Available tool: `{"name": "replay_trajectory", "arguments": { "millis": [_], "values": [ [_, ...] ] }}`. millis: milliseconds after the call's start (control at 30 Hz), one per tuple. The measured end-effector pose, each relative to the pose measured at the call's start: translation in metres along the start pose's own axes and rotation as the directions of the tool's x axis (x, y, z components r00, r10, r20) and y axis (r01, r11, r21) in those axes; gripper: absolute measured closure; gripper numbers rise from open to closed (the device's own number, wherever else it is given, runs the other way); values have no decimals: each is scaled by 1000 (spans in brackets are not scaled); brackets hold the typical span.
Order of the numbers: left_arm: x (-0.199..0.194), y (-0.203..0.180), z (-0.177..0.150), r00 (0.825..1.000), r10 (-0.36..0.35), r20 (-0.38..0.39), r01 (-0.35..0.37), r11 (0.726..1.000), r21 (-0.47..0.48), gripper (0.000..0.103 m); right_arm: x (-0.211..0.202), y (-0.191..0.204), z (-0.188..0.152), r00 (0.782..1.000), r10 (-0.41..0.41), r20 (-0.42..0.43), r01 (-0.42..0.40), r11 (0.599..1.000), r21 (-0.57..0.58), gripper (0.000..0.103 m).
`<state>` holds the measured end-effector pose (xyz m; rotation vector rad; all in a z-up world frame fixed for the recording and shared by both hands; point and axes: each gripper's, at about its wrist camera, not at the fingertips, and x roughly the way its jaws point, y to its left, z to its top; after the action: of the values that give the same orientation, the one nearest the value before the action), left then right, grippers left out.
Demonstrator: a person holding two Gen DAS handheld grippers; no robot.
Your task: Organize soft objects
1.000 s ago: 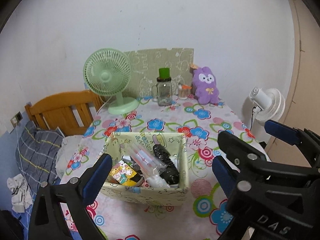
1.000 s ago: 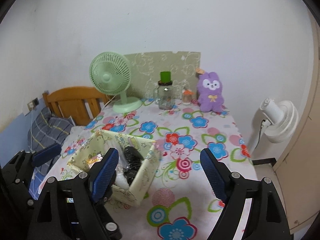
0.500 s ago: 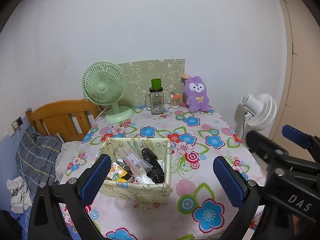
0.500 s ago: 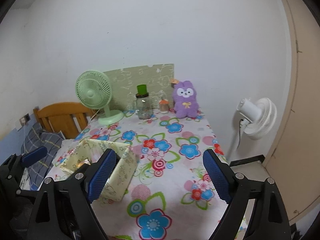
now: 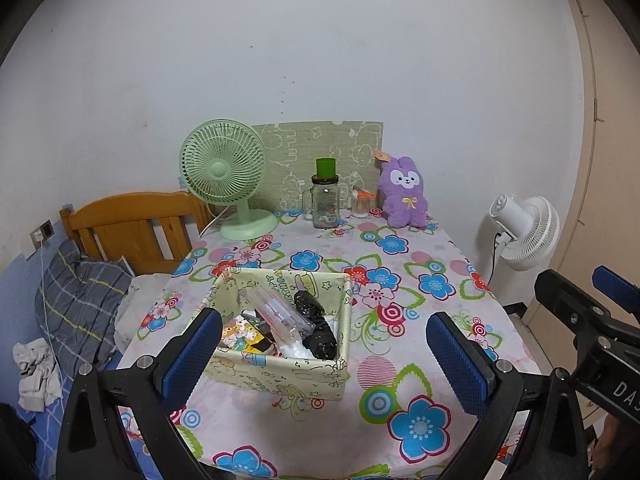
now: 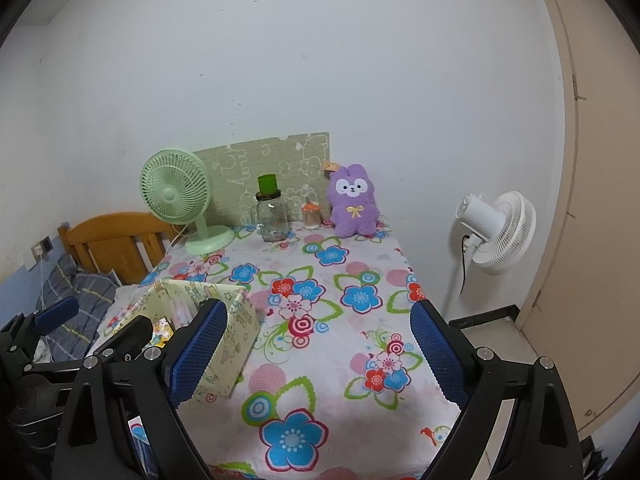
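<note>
- Left gripper point(image 5: 324, 354): jaws wide apart, holding nothing, hanging above the near edge of the table point(image 5: 452, 264) with the fabric box point(image 5: 280, 372) between and beyond its blue pads point(image 5: 192, 354).
- Right gripper point(image 6: 316, 354): jaws also wide apart, empty — over the near edge, bare floral tablecloth point(image 6: 320, 344) between the pads. It shows at the right of the left wrist view too.
- Fabric box sits near the table's near-left corner, open top up. Inside: a clear plastic packet point(image 5: 280, 316) and a black bundle point(image 5: 316, 326), both with long axes running roughly from the far wall toward the near wall, plus a cartoon-print pack point(image 5: 240, 336).
- Purple plush rabbit point(image 6: 354, 200): at the far right corner, upright — long axis vertical, face toward the cameras, back against the patterned board point(image 6: 276, 164). Well apart from both grippers.
- Along the far edge, left of the plush: small orange-capped jar point(image 6: 311, 212), glass mug jar with green lid point(image 6: 272, 212), green desk fan point(image 6: 176, 196).
- Off the table: white fan point(image 6: 496, 232) to the right, wooden headboard point(image 6: 108, 244) to the left.
</note>
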<state>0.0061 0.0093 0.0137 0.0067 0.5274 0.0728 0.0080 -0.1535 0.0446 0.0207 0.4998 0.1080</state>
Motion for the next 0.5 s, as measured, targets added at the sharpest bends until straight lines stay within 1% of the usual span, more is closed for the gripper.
{"name": "replay_trajectory", "arguments": {
  "millis": [300, 500],
  "values": [
    [-2, 1, 1, 1000, 9, 20, -9, 1000, -2, 0, -1, 1, 0, 1000, 10, 8, -10, 1000, -8, 8],
    [-2, 2, 3, 1000, 4, 17, -4, 1000, -7, 0, 0, 3, 3, 1000, 22, 6, -22, 1000, -12, 8]
  ]
}}
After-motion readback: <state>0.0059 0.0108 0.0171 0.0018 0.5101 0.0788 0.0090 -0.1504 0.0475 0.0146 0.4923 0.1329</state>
